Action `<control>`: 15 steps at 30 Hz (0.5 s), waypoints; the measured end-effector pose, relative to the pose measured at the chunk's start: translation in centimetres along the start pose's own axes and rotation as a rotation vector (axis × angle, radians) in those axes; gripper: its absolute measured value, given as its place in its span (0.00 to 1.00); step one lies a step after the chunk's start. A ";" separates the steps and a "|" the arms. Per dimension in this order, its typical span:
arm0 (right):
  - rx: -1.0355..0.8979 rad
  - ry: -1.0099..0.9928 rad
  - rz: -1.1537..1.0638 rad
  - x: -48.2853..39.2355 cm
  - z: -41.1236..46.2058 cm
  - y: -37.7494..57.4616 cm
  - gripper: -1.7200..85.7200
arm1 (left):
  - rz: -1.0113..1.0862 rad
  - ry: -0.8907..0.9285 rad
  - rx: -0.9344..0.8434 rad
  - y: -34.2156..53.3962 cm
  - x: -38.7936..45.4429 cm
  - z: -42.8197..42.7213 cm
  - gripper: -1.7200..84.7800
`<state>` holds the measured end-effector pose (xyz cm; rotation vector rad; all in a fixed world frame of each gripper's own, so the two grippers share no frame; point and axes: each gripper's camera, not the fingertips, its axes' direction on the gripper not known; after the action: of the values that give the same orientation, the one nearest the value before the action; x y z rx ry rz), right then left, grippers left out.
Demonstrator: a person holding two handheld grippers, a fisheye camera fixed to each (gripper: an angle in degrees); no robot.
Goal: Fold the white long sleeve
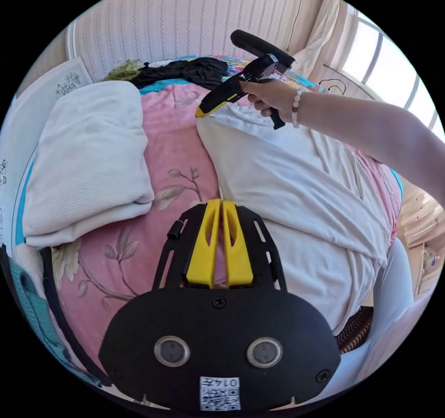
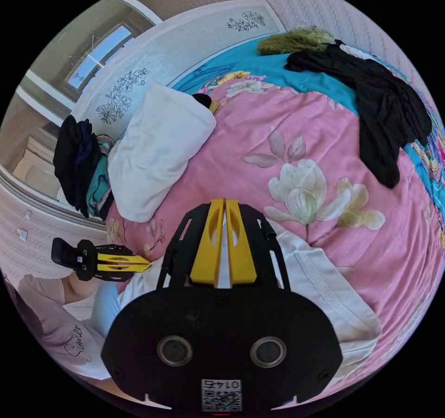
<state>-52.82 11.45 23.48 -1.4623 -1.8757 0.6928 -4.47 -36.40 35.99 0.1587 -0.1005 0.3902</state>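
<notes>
The white long sleeve (image 1: 296, 195) is spread on the pink bedspread (image 1: 181, 158) at centre right of the left gripper view. Its edge is pinched by the clenched left gripper (image 1: 221, 204) at lower centre, and its far corner by the clenched right gripper (image 1: 200, 112) at upper centre.

Two grippers (image 1: 221, 203), one white long sleeve (image 1: 296, 195), one pillow (image 1: 88, 158), one black garment (image 2: 384, 112).
</notes>
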 end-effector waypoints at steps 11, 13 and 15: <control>0.261 0.116 -0.005 0.0 -14.3 14.9 0.09 | -0.058 -0.002 0.081 2.2 -5.0 -4.9 0.05; 0.260 0.246 0.069 1.1 -16.2 19.9 0.09 | -0.037 0.010 0.102 1.5 -5.4 -5.3 0.04; 0.264 0.322 0.188 3.1 -17.8 24.1 0.08 | -0.064 0.038 0.110 -0.7 -6.4 -4.8 0.04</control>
<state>-24.66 20.44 17.63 -1.4875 -1.3620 0.7135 -9.74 -38.57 30.37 0.2617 -0.0362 0.3349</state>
